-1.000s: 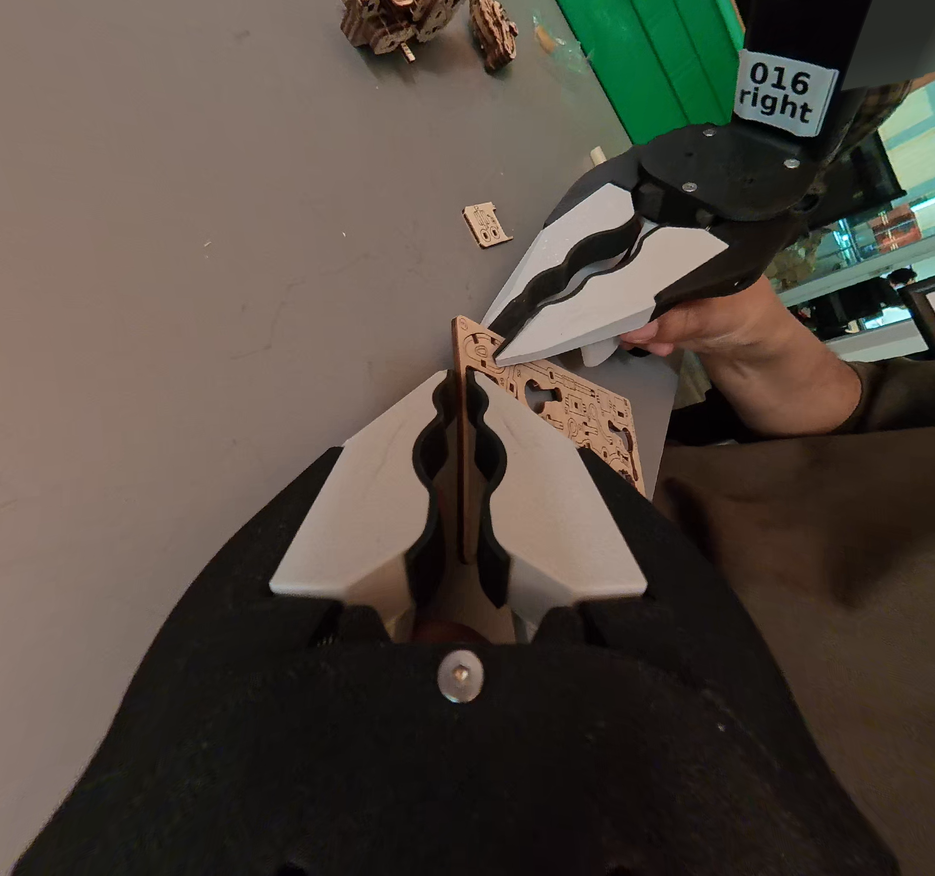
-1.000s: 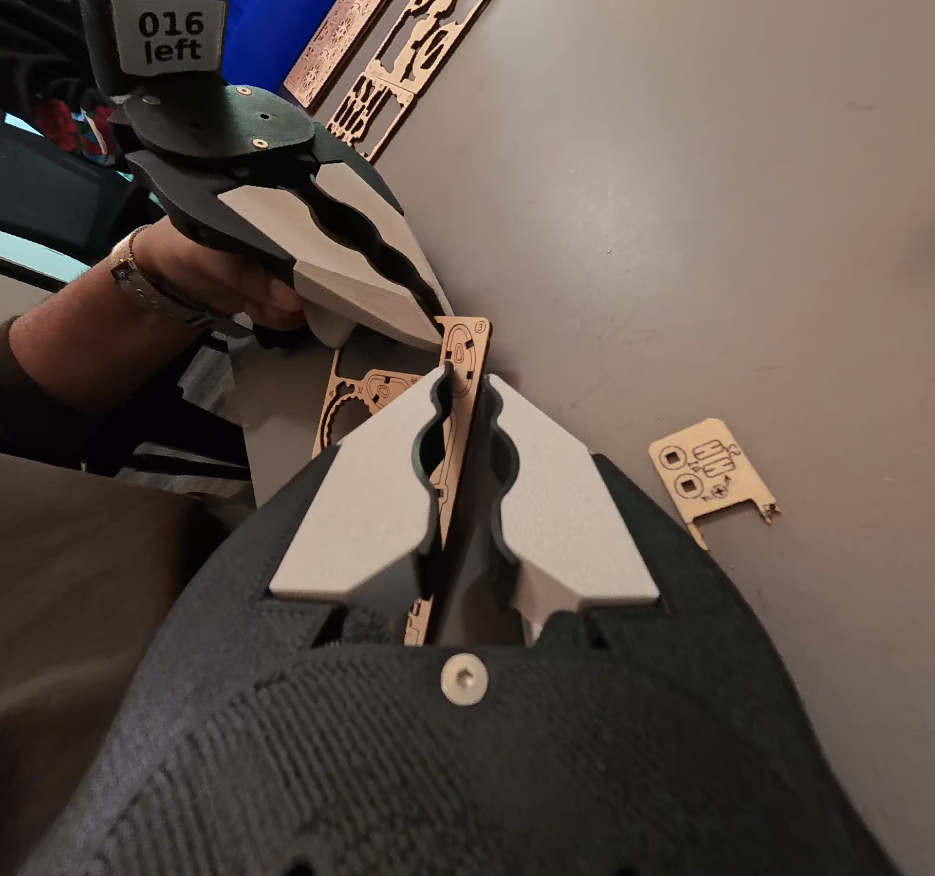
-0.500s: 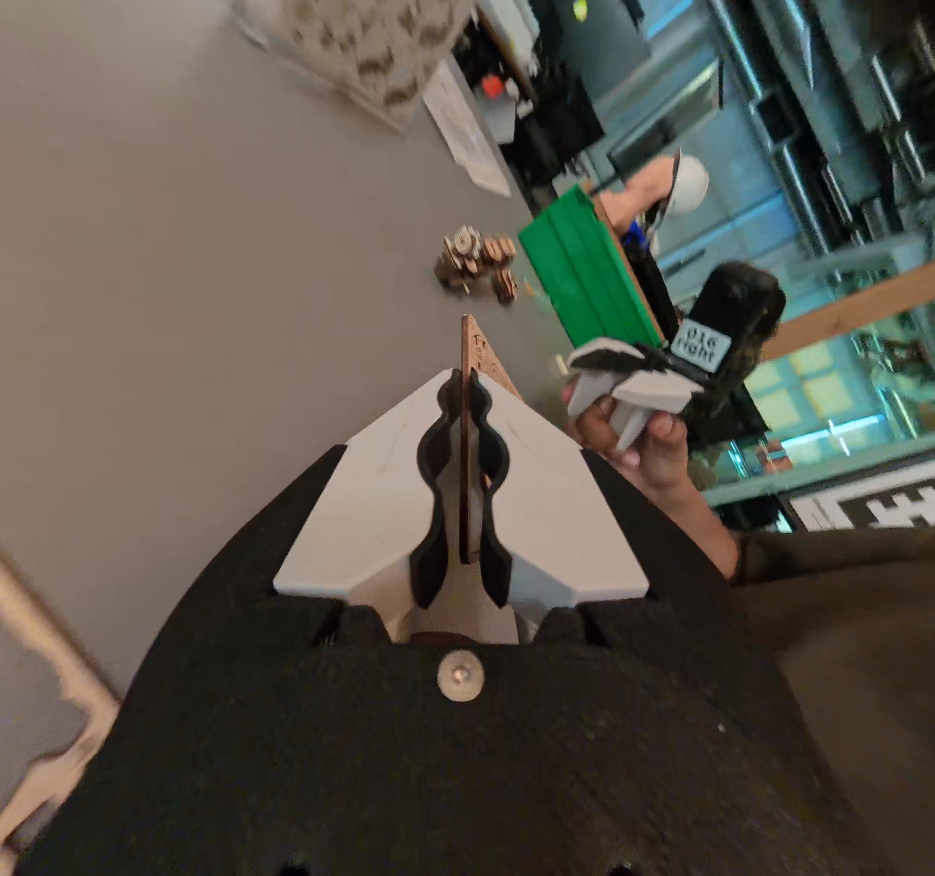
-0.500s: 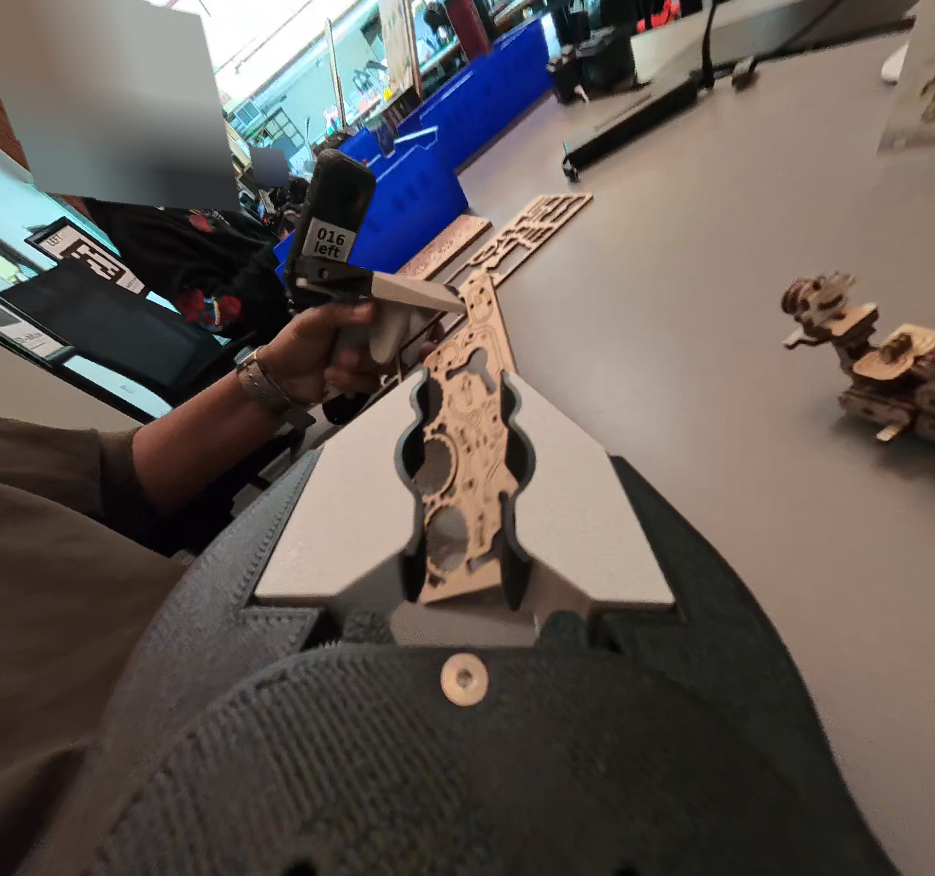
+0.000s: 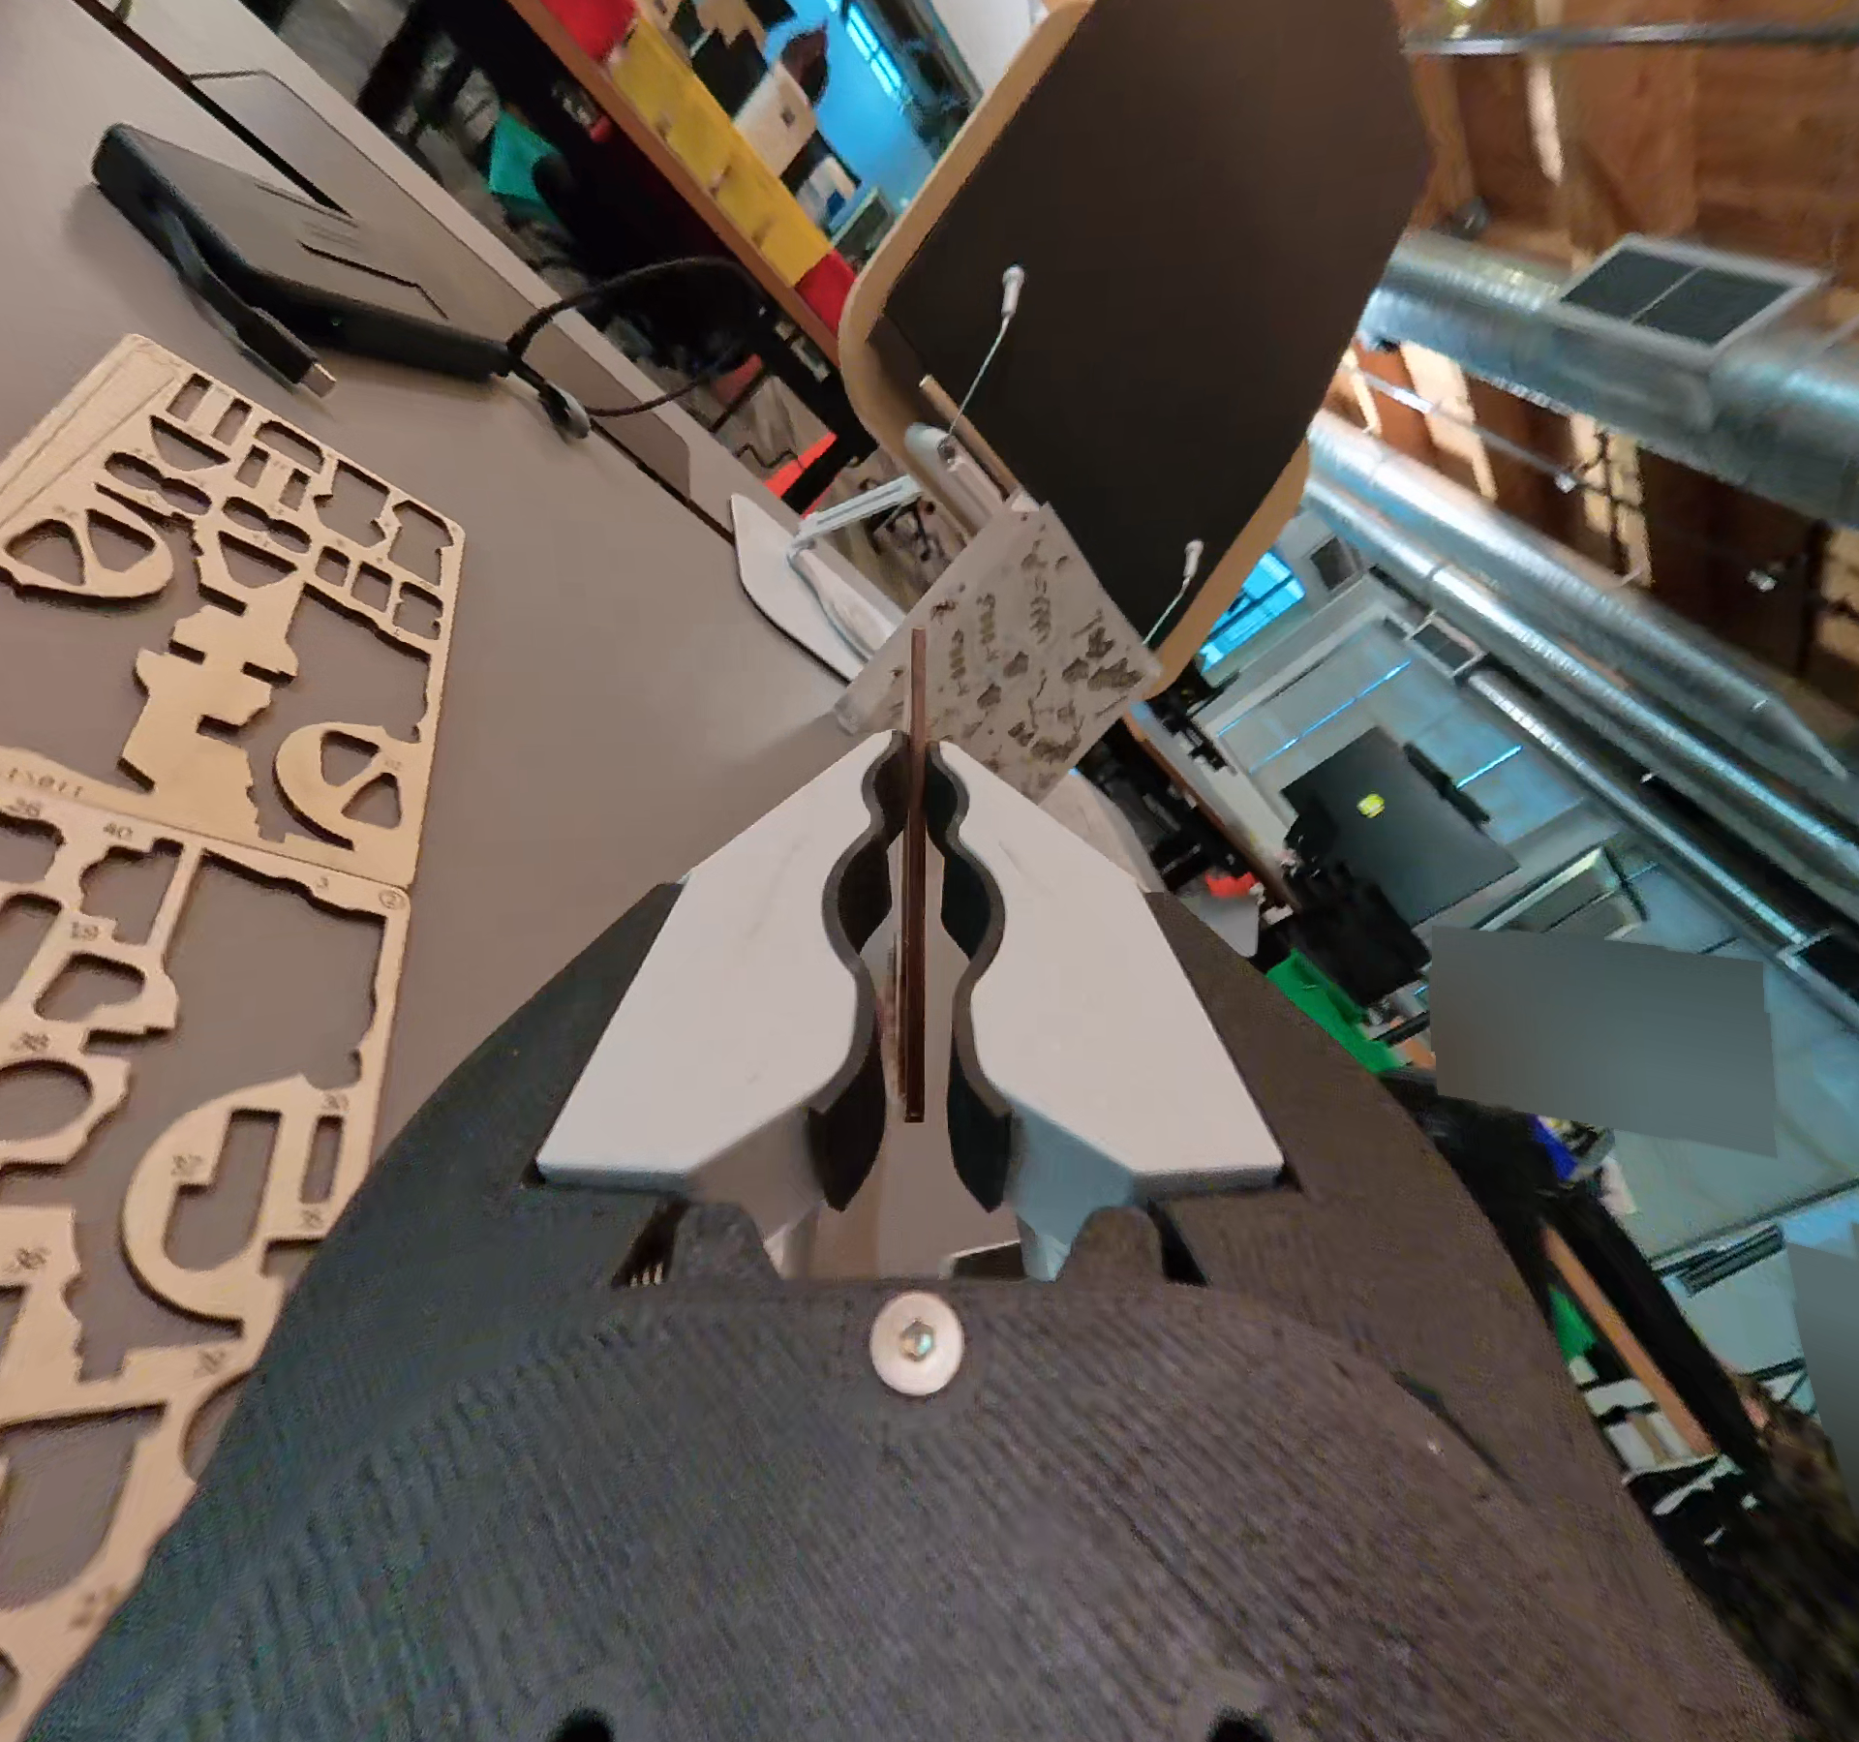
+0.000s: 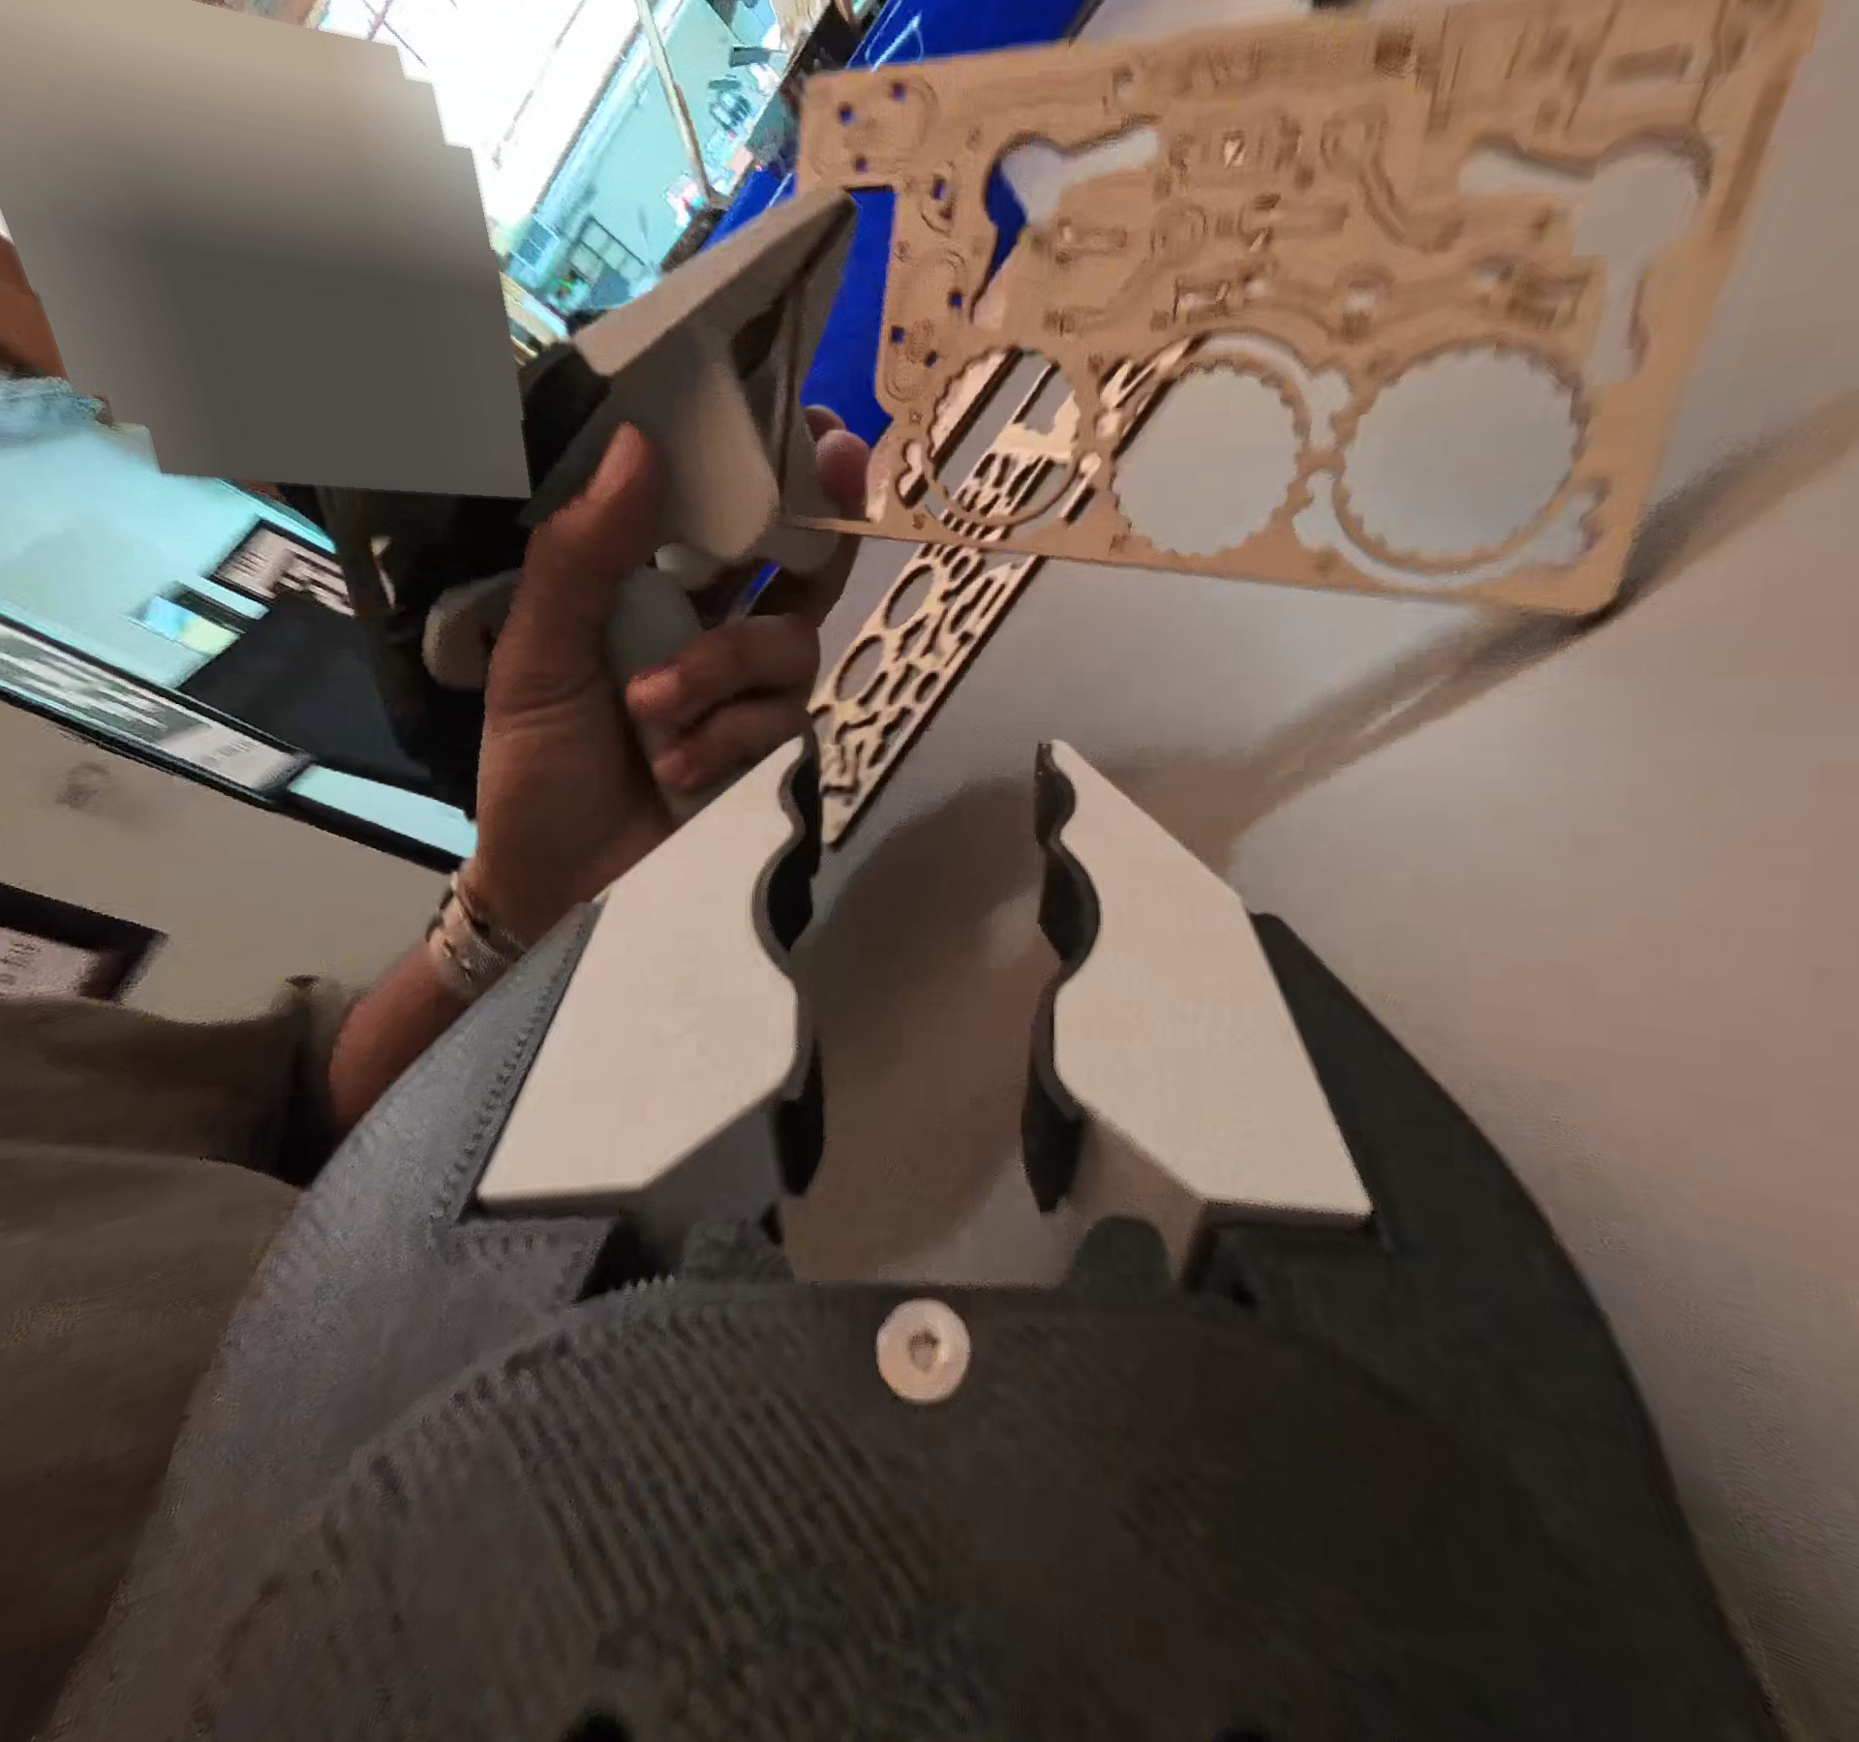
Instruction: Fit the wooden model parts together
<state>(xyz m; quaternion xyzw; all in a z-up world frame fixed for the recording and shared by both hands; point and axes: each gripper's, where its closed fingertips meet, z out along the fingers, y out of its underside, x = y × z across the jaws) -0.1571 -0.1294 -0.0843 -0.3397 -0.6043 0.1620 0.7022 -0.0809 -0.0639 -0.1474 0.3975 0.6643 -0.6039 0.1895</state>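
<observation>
Wooden sheet [image 6: 1338, 285], laser-cut with two round toothed holes and many small outlines, hangs in the air above the grey tabletop [image 6: 1509, 788], held flat-on to the right wrist view and slightly blurred. Left tool [image 6: 805, 366] is clenched on its left edge, gripped by a hand [image 6: 604, 647] with a bracelet at the wrist. In the left wrist view the same sheet [image 5: 913, 889] shows only as a thin dark edge standing between that tool's [image 5: 913, 768] pads, which press against it from both sides.

Right tool [image 6: 920, 768] is released, its jaws spread wide with nothing between them, below the sheet and apart from it.

Two spent frames [image 5: 201, 788] with their parts punched out lie flat on the tabletop [image 5: 604, 607] to the left. Beyond them rests a black cable [image 5: 332, 325].
</observation>
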